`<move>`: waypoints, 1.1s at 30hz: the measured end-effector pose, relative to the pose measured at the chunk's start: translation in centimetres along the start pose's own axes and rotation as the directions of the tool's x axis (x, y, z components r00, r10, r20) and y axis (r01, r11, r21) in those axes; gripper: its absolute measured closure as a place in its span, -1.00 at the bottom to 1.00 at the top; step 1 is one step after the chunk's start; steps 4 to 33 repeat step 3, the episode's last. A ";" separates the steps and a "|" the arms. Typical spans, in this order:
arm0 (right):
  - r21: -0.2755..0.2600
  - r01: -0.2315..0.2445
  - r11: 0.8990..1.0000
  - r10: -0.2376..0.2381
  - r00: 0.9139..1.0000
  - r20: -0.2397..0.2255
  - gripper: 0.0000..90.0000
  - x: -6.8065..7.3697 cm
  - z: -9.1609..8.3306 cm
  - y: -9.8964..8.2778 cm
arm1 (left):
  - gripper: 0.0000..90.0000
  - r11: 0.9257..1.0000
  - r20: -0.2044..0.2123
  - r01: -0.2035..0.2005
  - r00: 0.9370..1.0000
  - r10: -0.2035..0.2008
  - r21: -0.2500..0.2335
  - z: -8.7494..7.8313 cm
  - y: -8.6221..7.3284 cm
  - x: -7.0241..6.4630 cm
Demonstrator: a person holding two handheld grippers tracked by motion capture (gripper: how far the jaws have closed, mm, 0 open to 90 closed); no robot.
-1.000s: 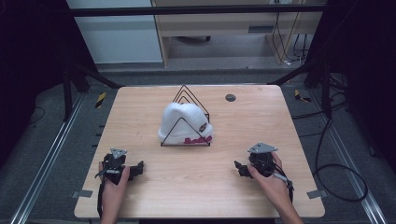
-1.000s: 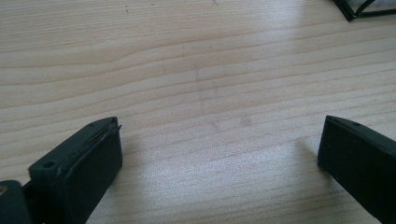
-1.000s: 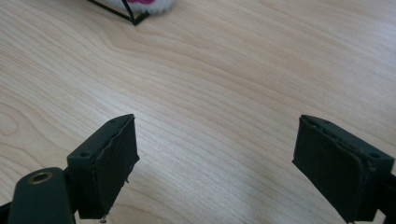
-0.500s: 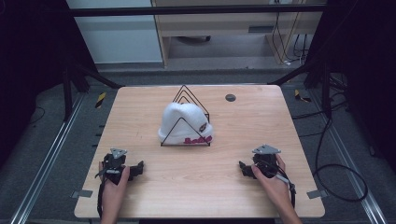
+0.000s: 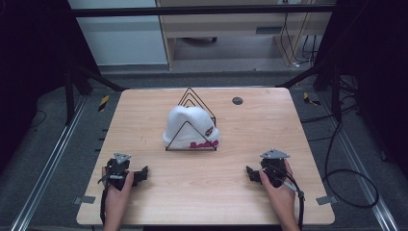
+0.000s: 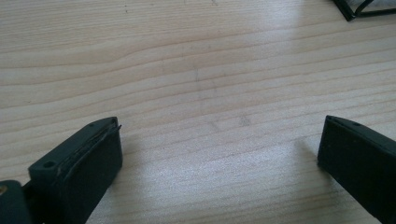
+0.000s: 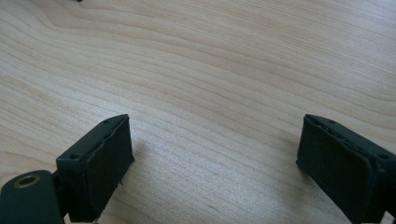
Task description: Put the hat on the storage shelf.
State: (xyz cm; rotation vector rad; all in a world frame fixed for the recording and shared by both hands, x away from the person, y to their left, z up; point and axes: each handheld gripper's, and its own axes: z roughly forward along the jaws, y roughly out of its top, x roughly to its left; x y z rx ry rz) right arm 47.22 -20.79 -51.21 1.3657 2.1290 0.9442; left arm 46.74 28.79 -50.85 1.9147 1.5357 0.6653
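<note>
Both claws rest low on the table [image 5: 202, 192], jaws spread wide, empty: left claw [image 5: 140, 173], right claw [image 5: 251, 173]. White beanie [image 5: 190, 126] sits mid-frame, draped on the wire rack [image 5: 192, 96]. Best approach: reach in from both sides, pinch the knit cuff, lift straight clear of the wires.

surface: light wooden table [image 5: 154, 130]
centre: black wire rack [image 5: 195, 103], a white beanie [image 5: 187, 126] draped on it
far right: small dark round disc [image 5: 237, 100]
near corners: both grippers resting
</note>
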 end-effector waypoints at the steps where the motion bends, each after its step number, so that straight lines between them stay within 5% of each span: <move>1: 0.000 -0.005 1.000 0.005 1.000 0.007 -0.77 0.1 0.0 0.0 | -1.00 1.000 0.000 -0.001 1.000 0.001 0.000 0.0 0.0 0.0; 33: -0.001 -0.011 1.000 0.011 1.000 0.016 -0.77 0.1 0.0 0.0 | -1.00 1.000 0.001 0.000 1.000 0.000 -0.001 0.0 0.0 0.0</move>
